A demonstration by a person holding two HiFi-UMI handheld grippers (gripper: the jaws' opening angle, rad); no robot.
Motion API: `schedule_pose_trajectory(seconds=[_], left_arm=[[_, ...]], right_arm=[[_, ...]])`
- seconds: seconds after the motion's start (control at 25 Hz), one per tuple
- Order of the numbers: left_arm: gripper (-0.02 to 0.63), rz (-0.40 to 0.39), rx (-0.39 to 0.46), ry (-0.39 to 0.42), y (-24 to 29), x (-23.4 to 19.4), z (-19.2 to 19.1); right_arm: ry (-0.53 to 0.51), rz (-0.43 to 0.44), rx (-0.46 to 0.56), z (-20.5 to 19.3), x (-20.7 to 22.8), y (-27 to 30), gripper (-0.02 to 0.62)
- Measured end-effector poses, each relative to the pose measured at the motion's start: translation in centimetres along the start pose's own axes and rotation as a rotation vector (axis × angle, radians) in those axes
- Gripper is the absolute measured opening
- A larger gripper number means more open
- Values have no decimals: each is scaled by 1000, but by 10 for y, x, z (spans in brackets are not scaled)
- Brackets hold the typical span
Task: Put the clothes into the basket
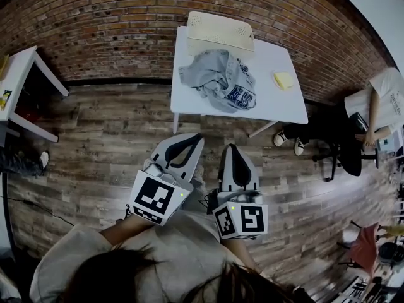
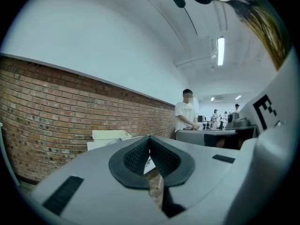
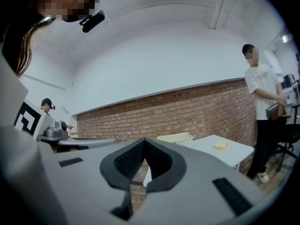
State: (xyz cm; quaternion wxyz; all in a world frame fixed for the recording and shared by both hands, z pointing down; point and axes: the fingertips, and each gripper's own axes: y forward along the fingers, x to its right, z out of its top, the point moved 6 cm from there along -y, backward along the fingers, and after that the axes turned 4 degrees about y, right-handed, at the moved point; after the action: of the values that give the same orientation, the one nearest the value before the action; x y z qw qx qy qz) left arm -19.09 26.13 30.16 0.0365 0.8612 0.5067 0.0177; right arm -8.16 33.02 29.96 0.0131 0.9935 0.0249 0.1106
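At the far edge of the white table [image 1: 281,109] stands a cream basket [image 1: 219,31], grey clothes [image 1: 218,81] heaped mid-table just before it, while short of the near edge, over wood floor [image 1: 95,150], left gripper [image 1: 196,139] and right gripper [image 1: 232,150] are both pinched closed, empty.
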Motion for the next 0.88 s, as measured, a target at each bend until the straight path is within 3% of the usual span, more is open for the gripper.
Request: schedule_pose_trajectory(seconds=[0.36, 0.88], left_arm=[[9, 5, 16, -4, 47, -22, -3], [9, 53, -31, -23, 196, -87, 0]], right_arm=[[-20, 16, 16, 4, 27, 45, 6], [-14, 54, -46, 19, 127, 178, 6]])
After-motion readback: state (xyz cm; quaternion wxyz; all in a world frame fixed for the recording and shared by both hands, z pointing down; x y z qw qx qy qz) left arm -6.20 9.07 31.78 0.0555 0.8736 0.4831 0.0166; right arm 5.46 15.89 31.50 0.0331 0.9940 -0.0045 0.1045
